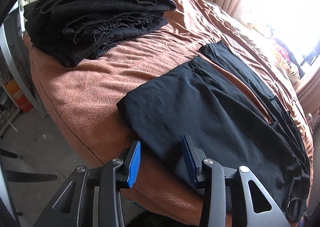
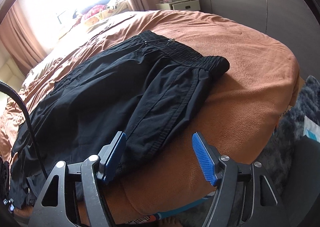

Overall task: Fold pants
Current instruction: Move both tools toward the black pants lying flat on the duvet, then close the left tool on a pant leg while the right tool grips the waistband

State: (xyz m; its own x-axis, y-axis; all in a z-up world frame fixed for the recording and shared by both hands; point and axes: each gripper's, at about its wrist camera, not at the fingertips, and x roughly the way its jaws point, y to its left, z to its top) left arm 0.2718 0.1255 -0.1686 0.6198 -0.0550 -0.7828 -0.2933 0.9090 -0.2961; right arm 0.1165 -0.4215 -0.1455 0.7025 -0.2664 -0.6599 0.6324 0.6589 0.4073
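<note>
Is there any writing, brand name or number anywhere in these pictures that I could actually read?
None can be read.
Orange box on the floor beside the bed: pale print, too blurred to read.
Black pants: no label or logo shows.
Stack of folded black clothes: no tag visible.

Bare blanket [image 1: 84, 79] left of the pants [image 1: 200, 107]; stacked black clothes [image 1: 96, 17] block, seemingly, the far-left corner.
</note>
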